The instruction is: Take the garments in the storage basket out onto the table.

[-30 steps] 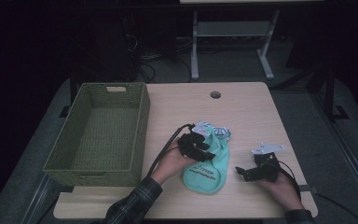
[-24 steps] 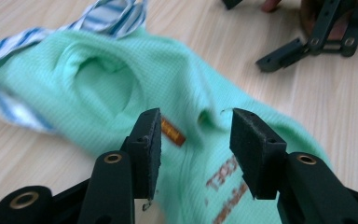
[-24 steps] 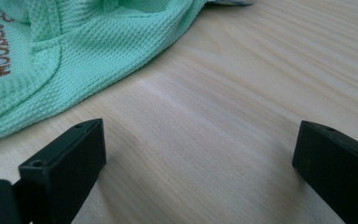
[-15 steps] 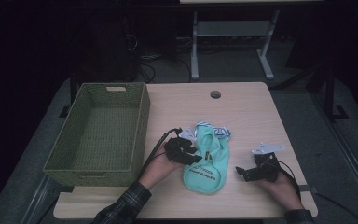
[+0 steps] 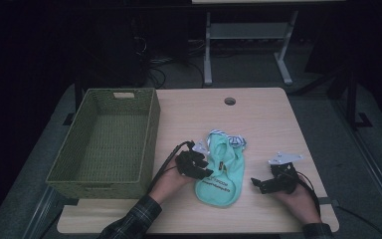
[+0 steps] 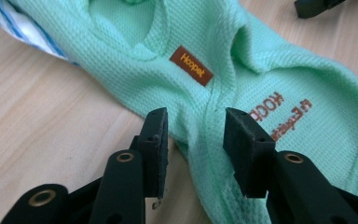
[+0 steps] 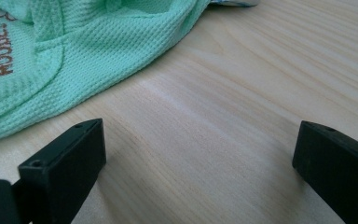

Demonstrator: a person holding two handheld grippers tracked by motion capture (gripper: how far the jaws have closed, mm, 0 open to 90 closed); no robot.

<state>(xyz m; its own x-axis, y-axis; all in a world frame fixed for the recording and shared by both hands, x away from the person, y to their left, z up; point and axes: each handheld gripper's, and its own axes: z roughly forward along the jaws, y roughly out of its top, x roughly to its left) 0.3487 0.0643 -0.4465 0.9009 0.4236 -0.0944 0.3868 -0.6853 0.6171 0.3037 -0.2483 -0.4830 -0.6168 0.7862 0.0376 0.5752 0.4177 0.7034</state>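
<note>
1. Left claw [image 6: 193, 140] half closed, jaws just narrowing astride a raised fold of the green shirt [image 5: 221, 169]; no pinch yet.
2. Right claw [image 7: 198, 158] wide apart over bare counter [image 5: 268, 124].
3. Advice: gather the fold deep before clamping.
4. Basket [image 5: 107, 174] far left.

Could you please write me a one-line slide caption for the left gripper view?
Left gripper closing its jaws over the edge of a mint-green shirt on a wooden table.

Premises read as a lab or recording room. A plain wooden table [image 5: 258, 119] with a cable port [image 5: 230, 101] stands on grey carpet; cables [image 5: 154, 74] lie on the floor behind it, beside a metal desk frame [image 5: 248, 45]; surroundings are dark.
</note>
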